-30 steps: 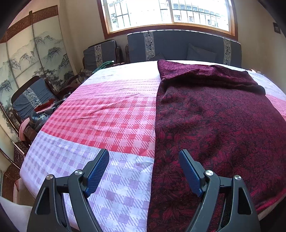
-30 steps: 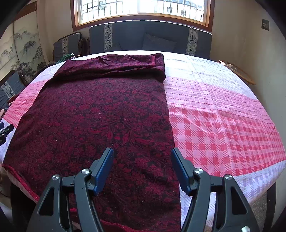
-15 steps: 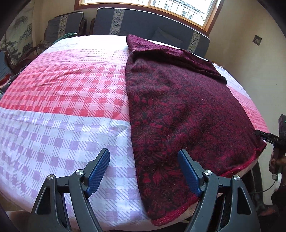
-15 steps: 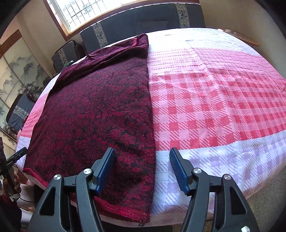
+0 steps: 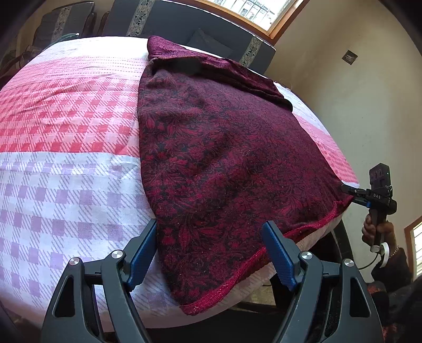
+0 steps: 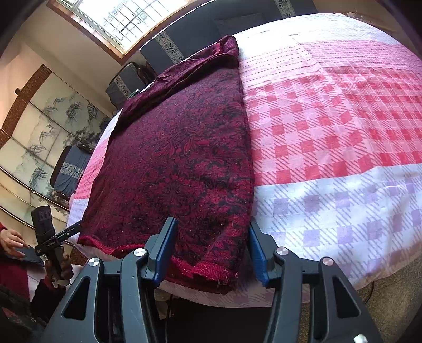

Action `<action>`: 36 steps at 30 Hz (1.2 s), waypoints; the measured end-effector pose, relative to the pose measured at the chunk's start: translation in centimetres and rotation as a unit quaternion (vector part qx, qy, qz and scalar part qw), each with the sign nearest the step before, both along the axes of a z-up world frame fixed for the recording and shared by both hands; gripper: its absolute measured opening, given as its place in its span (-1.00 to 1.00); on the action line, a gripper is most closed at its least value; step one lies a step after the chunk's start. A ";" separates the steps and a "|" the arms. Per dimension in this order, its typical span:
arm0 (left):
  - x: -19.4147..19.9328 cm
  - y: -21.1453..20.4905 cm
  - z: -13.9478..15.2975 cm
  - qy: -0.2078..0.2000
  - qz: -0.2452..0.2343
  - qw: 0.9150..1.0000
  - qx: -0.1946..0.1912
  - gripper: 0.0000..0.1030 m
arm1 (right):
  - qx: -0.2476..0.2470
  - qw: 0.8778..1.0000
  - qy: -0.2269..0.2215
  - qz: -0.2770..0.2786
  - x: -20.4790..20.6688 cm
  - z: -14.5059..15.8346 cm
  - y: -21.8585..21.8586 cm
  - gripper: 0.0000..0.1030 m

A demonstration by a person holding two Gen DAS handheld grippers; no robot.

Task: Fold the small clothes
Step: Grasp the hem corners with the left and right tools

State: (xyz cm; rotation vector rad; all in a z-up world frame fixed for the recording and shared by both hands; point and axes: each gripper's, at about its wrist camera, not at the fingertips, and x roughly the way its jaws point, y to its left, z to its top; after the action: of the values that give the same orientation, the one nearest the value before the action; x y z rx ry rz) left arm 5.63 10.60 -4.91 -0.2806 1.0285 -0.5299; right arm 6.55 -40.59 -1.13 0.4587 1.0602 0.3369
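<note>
A dark red floral cloth [image 5: 224, 158] lies spread flat on the checked bed cover, its far end folded over. My left gripper [image 5: 208, 253] is open, its jaws on either side of the cloth's near left corner [image 5: 195, 303]. My right gripper [image 6: 211, 250] is open, its jaws on either side of the near right corner [image 6: 211, 271] at the bed's edge. The right gripper also shows in the left wrist view [image 5: 369, 195] at the far corner of the hem, and the left gripper shows in the right wrist view [image 6: 52, 237].
The pink, red and lilac checked cover [image 5: 66, 158] spans the bed [image 6: 343, 158]. A dark sofa [image 5: 184, 23] stands under the window. Chairs and a painted screen [image 6: 39, 147] stand along the left wall. The floor [image 6: 390, 303] shows past the bed edge.
Both grippers have dropped and moved outward to the cloth's near corners. Each now straddles a corner at the bed's edge. Both stay open.
</note>
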 end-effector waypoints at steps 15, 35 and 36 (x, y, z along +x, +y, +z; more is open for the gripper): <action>-0.3 1.6 -0.3 0.065 -0.013 0.991 -0.120 0.53 | 0.078 0.996 0.017 0.034 0.1 -1.8 0.3 -0.62; -2.0 -1.2 0.7 -0.005 0.092 0.994 0.052 -0.81 | 0.088 0.996 0.001 0.022 -0.1 -1.3 1.6 -0.80; -2.2 -1.4 1.0 -0.016 0.096 0.993 0.066 -0.81 | 0.091 0.996 -0.001 0.022 0.0 -1.2 1.6 -0.80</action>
State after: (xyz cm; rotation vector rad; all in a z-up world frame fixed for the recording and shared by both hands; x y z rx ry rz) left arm 3.43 9.15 -3.88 -0.2501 0.9897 -0.2898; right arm 6.54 -39.03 -2.33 0.5991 1.0439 0.4753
